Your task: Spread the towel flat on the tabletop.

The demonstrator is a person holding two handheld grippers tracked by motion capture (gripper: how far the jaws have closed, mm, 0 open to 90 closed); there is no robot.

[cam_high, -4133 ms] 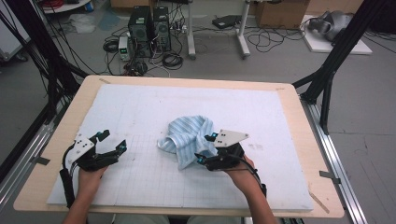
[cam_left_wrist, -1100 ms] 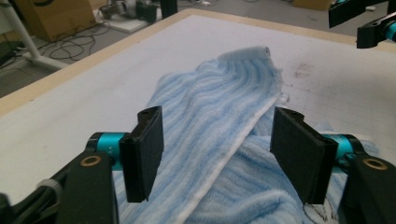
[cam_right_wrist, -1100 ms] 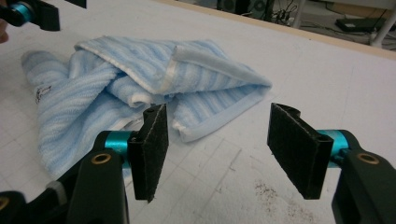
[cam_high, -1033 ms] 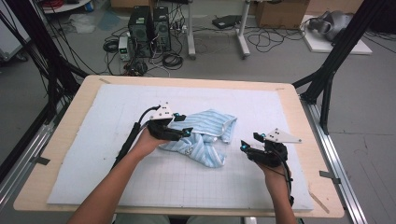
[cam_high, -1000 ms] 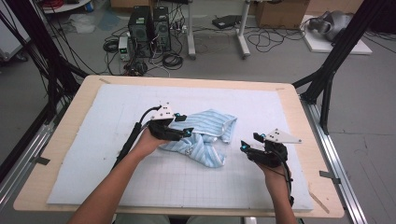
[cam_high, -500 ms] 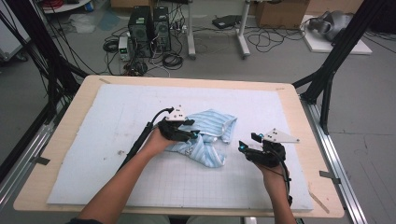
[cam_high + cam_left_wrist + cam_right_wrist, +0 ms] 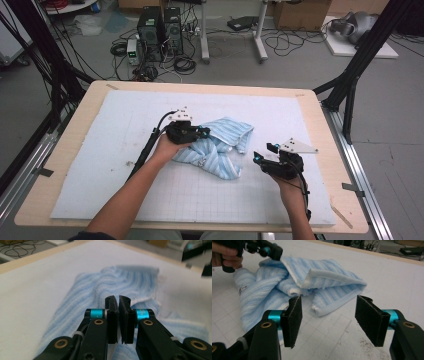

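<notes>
White gridded mat (image 7: 150,195) | crumpled striped terry towel (image 7: 220,150) | left tool (image 7: 202,132) pinching it

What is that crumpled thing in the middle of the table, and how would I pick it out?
Start at the wooden table with its white gridded mat. Near the mat's middle, between the person's two hand-held tools, lies a towel. It is the one soft, bunched-up thing there, pale blue with white stripes and a white hem, and the left tool sits at its edge.

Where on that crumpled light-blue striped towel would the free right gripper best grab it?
Probably the white-hemmed corner of the light-blue striped towel nearest the open right gripper, approached low from that side: the edge lies flat, exposed and single there, while the left gripper is closed at the far fold.
</notes>
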